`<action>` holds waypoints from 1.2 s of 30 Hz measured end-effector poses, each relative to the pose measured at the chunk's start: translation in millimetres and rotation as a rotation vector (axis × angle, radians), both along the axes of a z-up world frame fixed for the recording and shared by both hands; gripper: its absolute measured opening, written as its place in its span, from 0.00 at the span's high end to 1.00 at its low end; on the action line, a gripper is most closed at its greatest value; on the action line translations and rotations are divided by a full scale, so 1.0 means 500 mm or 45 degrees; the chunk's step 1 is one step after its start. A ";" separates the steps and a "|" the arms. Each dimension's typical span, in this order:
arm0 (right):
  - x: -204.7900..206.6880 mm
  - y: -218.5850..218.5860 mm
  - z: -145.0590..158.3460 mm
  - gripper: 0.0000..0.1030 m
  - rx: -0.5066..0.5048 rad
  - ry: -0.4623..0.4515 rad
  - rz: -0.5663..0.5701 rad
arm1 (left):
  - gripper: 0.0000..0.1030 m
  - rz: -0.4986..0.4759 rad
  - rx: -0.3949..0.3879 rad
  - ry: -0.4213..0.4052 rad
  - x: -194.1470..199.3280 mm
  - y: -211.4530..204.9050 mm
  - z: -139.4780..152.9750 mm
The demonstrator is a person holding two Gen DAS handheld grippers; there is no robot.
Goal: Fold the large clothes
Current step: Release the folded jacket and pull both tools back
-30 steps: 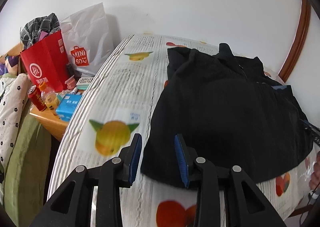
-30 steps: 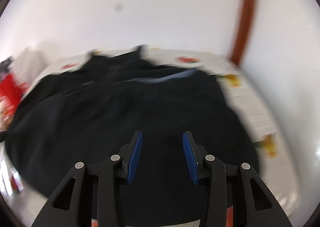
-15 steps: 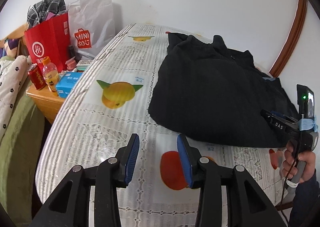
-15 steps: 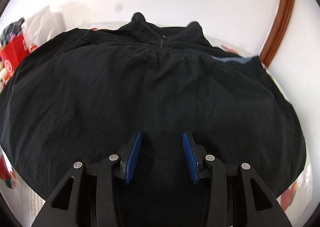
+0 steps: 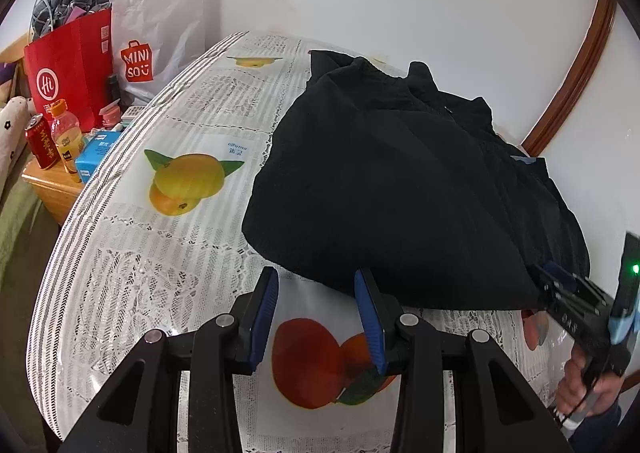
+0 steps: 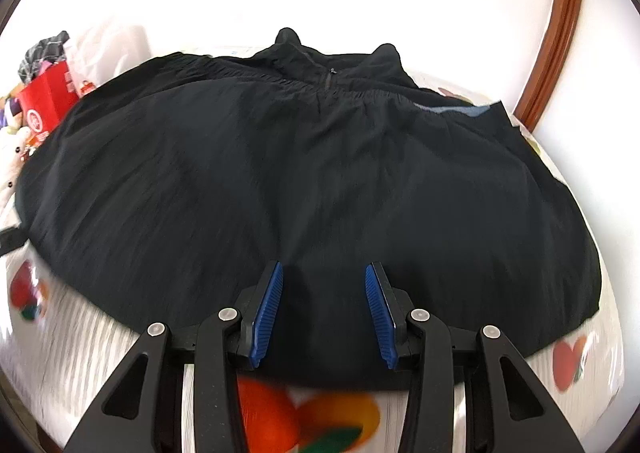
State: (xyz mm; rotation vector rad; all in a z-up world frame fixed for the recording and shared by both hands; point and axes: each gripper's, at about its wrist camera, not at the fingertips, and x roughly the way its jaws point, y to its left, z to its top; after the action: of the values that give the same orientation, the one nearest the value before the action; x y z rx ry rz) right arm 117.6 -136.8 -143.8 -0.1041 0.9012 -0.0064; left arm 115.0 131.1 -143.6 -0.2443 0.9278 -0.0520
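A large black zip-up garment (image 5: 400,189) lies spread on the table, collar at the far side, hem toward me. My left gripper (image 5: 316,293) hovers open over the tablecloth just in front of the hem's left part, nothing between its blue pads. In the right wrist view the same garment (image 6: 304,173) fills the frame. My right gripper (image 6: 324,289) stands open above its near hem, nothing pinched. The right gripper also shows at the right edge of the left wrist view (image 5: 554,279), at the hem's right corner, held by a hand (image 5: 588,385).
The table (image 5: 132,265) wears a white lace-and-fruit-print cloth. To its left a wooden side table (image 5: 52,189) holds a red paper bag (image 5: 66,69), a white shopping bag (image 5: 160,45), a bottle, a can and a blue box. A white wall and brown door frame (image 5: 576,65) stand behind.
Both grippers have pulled back toward the near table edge and sunk a little; the hem now lies just ahead of the pads. The right gripper has come into the left wrist view.
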 end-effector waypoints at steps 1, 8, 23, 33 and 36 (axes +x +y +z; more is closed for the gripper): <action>-0.009 0.001 -0.002 0.60 -0.007 -0.002 0.006 | 0.64 0.000 0.006 -0.001 -0.001 -0.001 0.001; -0.057 -0.019 -0.019 0.60 -0.031 0.024 -0.009 | 0.64 0.018 0.030 -0.013 -0.027 0.009 0.005; -0.071 0.123 0.062 0.43 -0.046 -0.086 0.315 | 0.61 0.093 0.111 -0.024 -0.095 0.066 0.012; -0.019 0.391 0.018 0.34 -0.071 -0.053 0.688 | 0.51 0.147 0.100 -0.018 -0.124 0.124 0.010; -0.013 0.433 -0.003 0.31 -0.137 -0.051 0.718 | 0.51 0.141 0.096 -0.021 -0.123 0.132 0.009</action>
State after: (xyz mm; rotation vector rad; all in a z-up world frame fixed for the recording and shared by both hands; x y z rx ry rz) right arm 111.1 79.5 -145.2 -0.4539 0.8063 0.4662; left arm 53.3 197.1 -139.2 -0.2242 0.8968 0.0828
